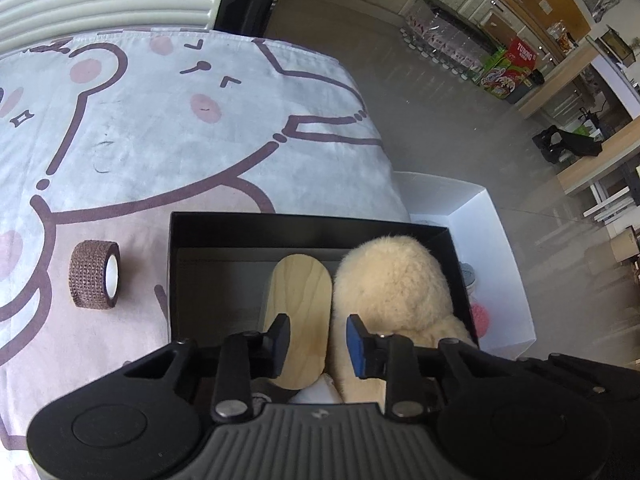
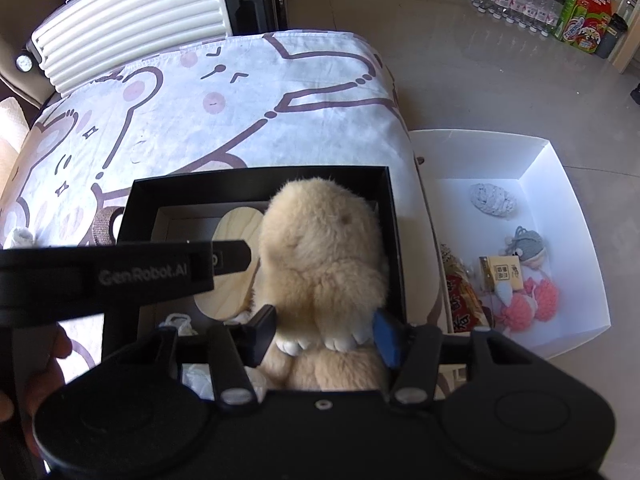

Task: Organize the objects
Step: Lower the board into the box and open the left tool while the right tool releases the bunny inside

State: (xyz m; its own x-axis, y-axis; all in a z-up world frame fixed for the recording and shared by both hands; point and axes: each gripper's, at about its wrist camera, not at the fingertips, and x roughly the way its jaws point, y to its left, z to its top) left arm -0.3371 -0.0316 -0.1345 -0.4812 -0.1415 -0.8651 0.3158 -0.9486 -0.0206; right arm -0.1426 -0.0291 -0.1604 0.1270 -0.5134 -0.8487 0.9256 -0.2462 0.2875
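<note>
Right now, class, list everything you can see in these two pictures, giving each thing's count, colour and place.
plush toy: one, cream, in the black box, right side
wooden board: one, pale, in the black box, left of the plush toy
black box: one, black, on the bedspread
tape roll: one, brown, on the bedspread, left of the black box
bedspread: one, white with a bear cartoon, over the bed
white box: one, white, on the floor beside the bed
small toys: several, grey and pink, in the white box
suitcase: one, cream, ribbed, beyond the bed
left gripper: one, black, above the wooden board
right gripper: one, black, around the plush toy's lower part
</note>
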